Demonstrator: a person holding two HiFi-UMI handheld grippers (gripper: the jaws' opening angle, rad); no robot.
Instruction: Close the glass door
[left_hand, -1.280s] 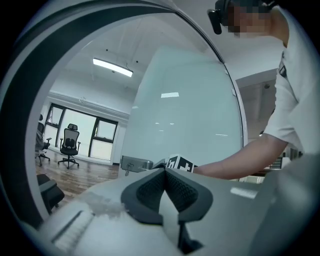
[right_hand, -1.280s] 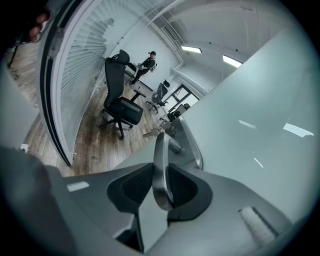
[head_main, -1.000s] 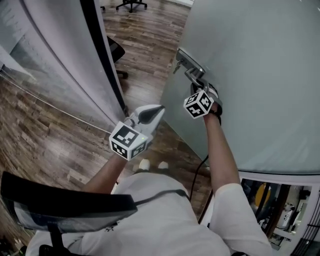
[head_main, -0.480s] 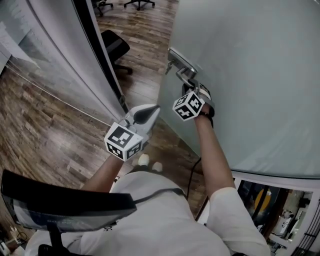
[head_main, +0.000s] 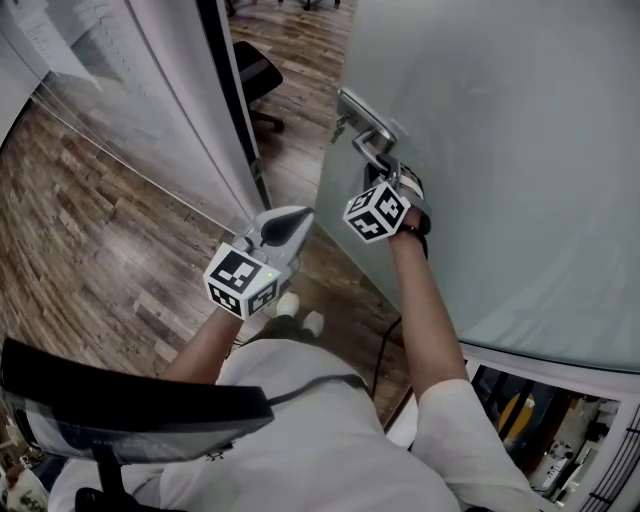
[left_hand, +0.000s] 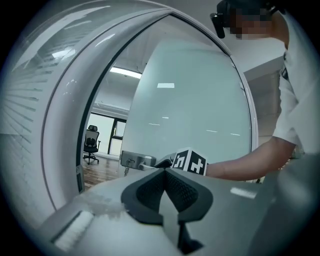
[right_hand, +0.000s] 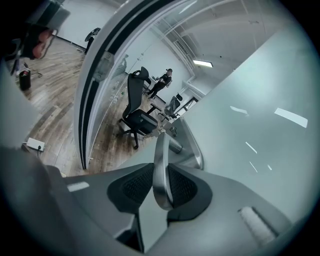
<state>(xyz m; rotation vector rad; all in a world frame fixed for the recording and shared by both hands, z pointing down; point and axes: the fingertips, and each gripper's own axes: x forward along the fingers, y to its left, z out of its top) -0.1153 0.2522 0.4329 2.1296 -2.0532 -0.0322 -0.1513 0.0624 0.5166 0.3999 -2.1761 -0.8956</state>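
Note:
The frosted glass door (head_main: 500, 150) stands ajar at the right, with its metal handle (head_main: 372, 142) at the near edge. My right gripper (head_main: 385, 172) is shut on that handle; in the right gripper view the lever (right_hand: 161, 165) sits clamped between the black pads. My left gripper (head_main: 298, 218) hangs free in front of the door edge, shut on nothing. Its pads (left_hand: 180, 192) meet, and beyond them I see the lock plate (left_hand: 135, 159) and the right gripper's marker cube (left_hand: 191, 162).
The dark door frame (head_main: 232, 90) and a glass wall with blinds (head_main: 130, 110) stand at the left. A black office chair (head_main: 257, 68) sits beyond the opening on the wood floor (head_main: 90, 250). A person (right_hand: 164, 80) stands far off in the room.
The gap between the door's edge and the dark frame has narrowed. Both grippers have moved along with the door, the right one still clamped on the handle.

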